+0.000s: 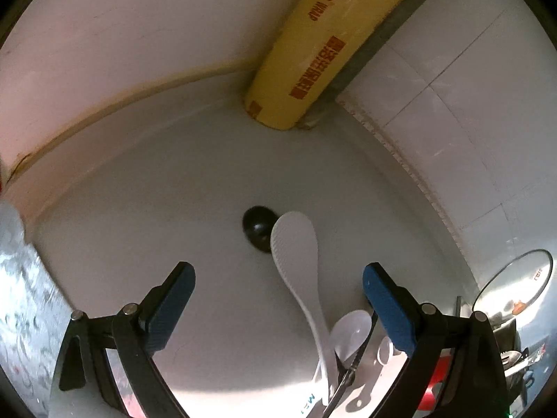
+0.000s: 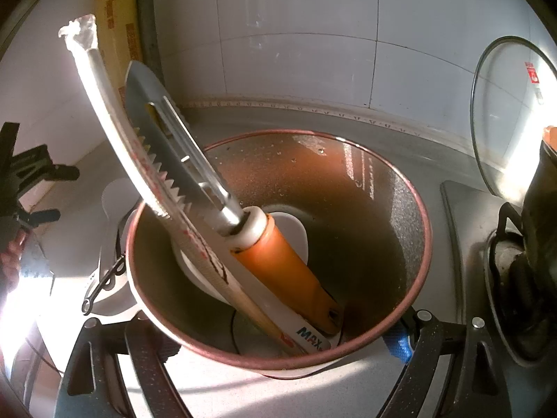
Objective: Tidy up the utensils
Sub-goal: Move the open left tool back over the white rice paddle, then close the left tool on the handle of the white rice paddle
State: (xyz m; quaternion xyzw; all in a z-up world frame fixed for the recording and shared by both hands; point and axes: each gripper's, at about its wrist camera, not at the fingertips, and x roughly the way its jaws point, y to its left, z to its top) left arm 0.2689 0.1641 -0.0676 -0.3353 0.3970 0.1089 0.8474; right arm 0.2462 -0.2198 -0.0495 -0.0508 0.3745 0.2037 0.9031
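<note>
Copper-rimmed cup (image 2: 278,278) clamped in right tool (image 2: 278,355); left tool (image 1: 278,299) gapes over white paddle (image 1: 296,244).

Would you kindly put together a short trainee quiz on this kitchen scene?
1. True or false: the left tongs are shut on the white rice paddle.
2. The peeler in the cup has a handle that is: A orange, B green, C black?
3. What leans in the wall corner?
Key: 1 false, they are open; 2 A; 3 the yellow wrap box.
</note>
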